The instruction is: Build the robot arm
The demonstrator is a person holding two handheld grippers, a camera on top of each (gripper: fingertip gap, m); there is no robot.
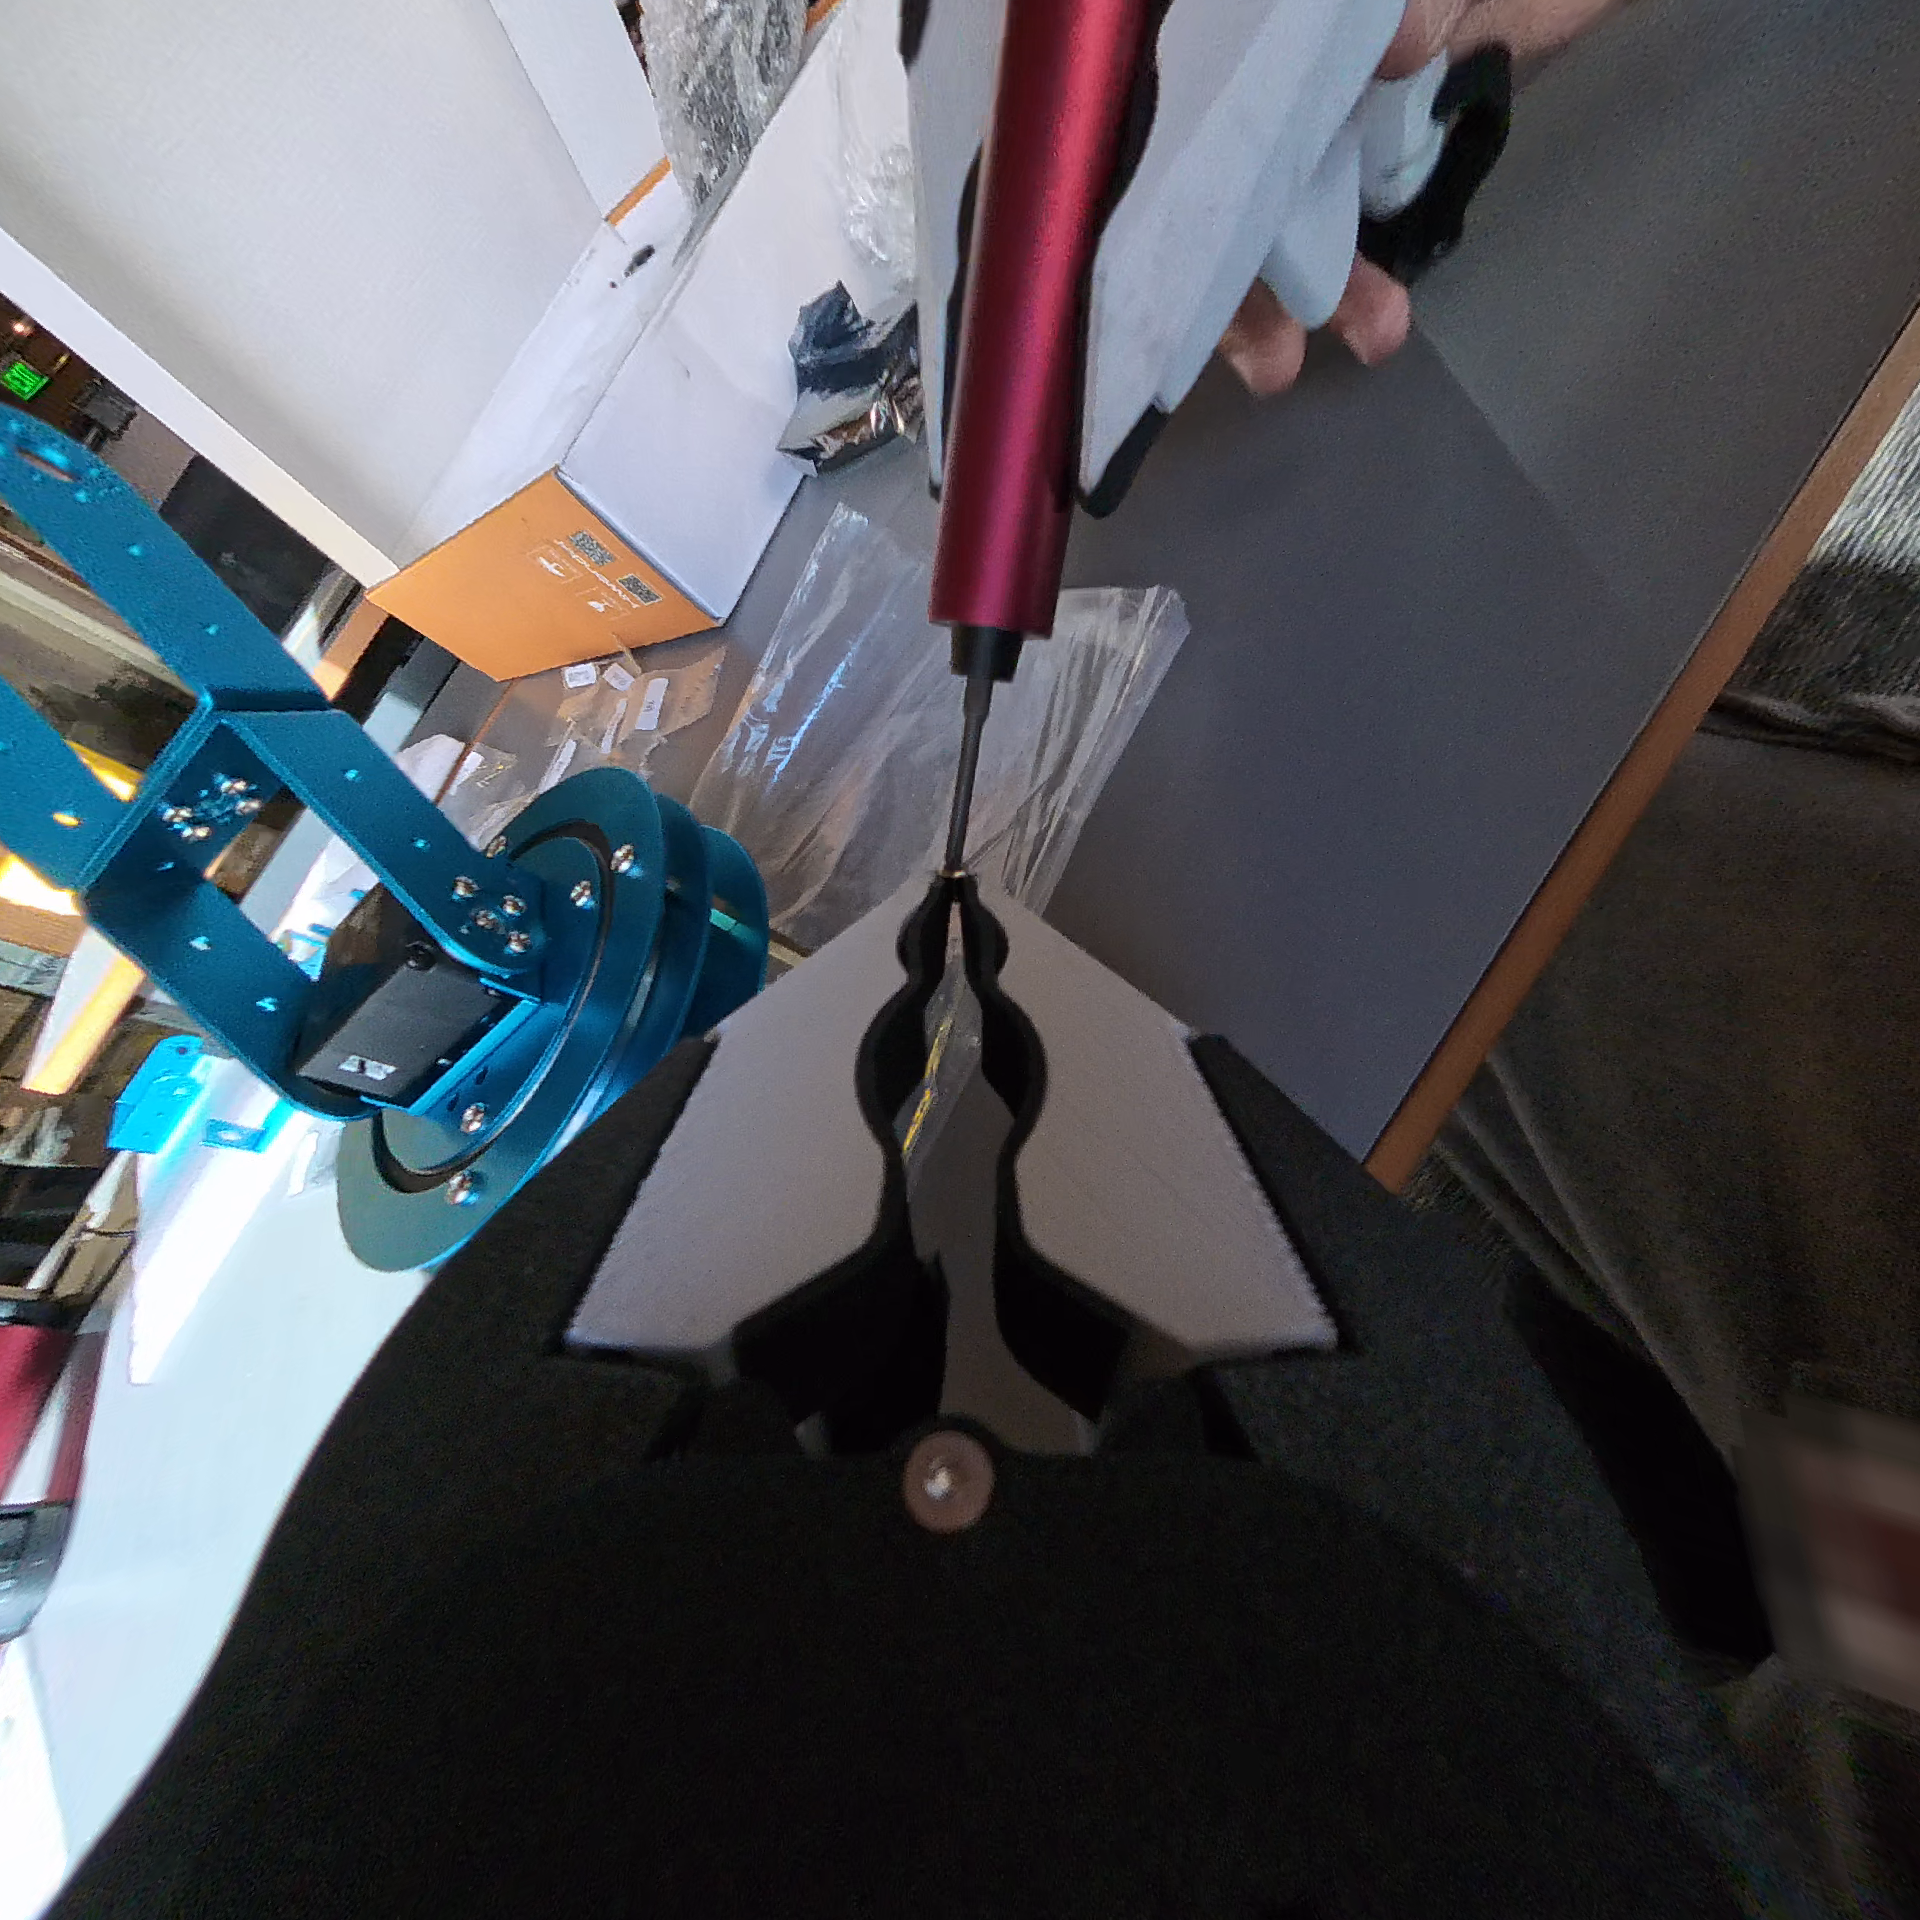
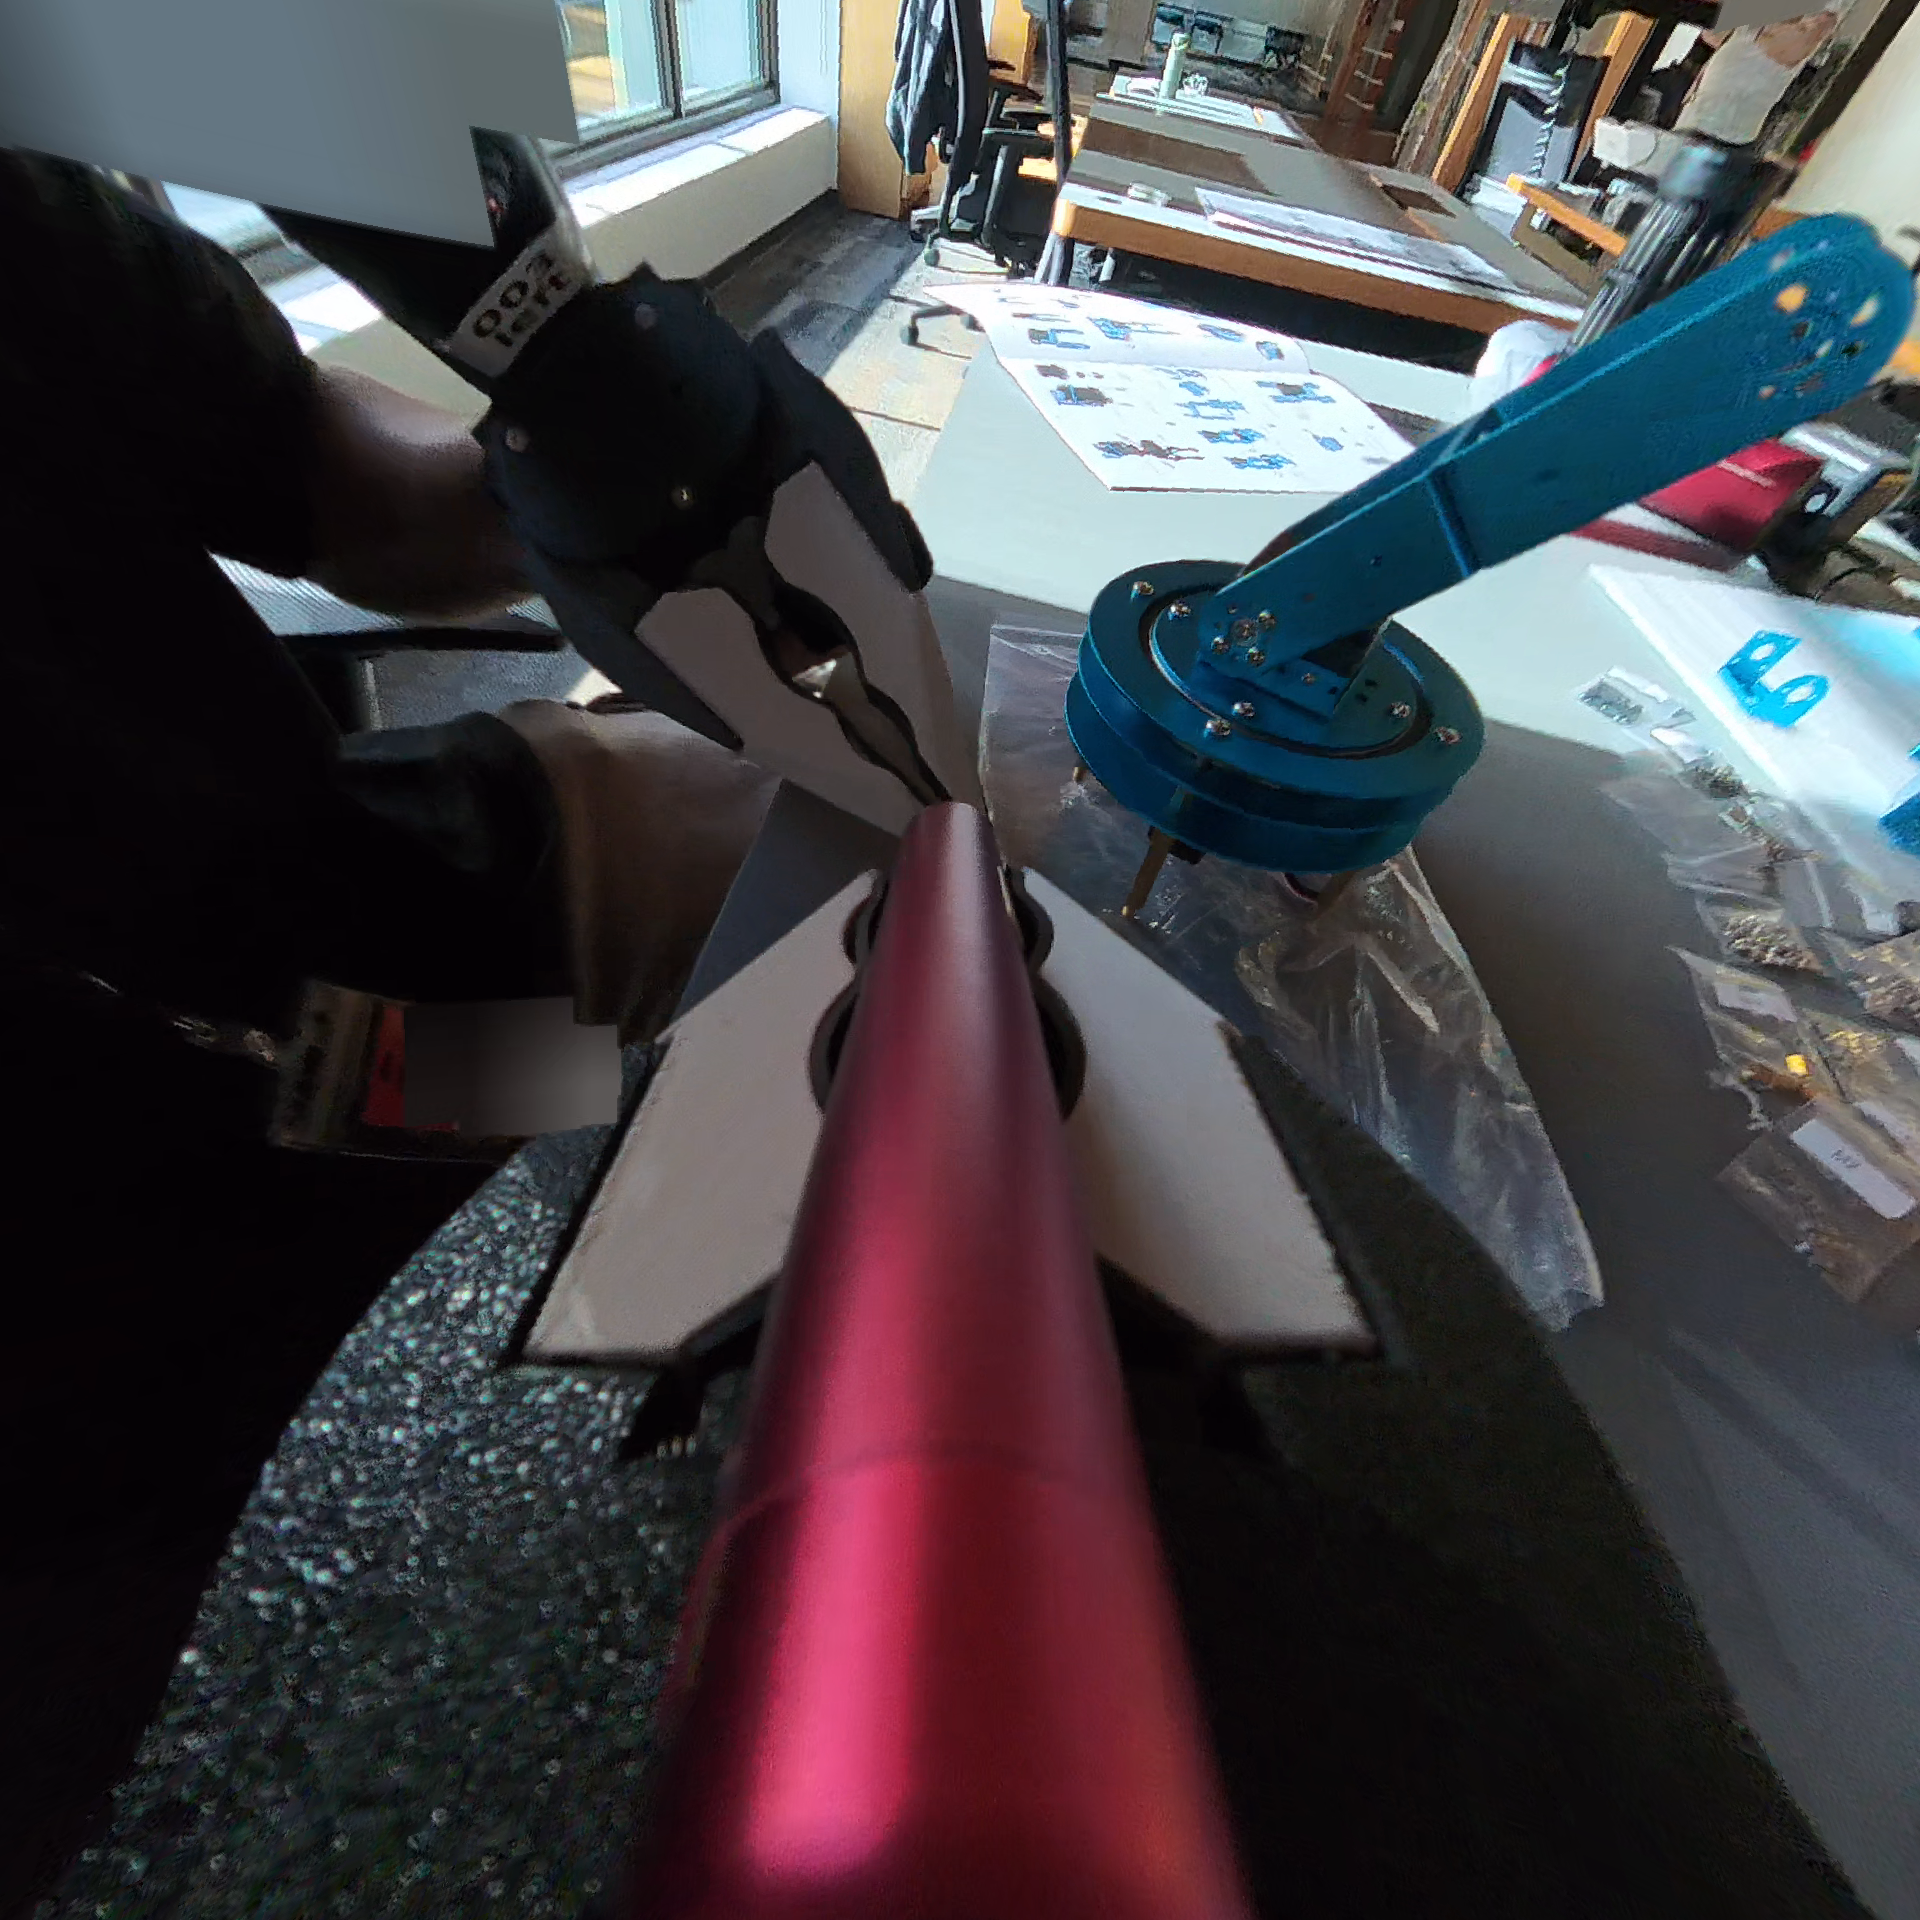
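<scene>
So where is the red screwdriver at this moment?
The red screwdriver is clamped in the right gripper. In the left wrist view its bit tip meets the left gripper, right of the blue turntable assembly.

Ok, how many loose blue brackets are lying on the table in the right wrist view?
2. One blue bracket sits on the white sheet right of the blue turntable base; another is cut off at the right edge. More may lie out of frame.
</scene>
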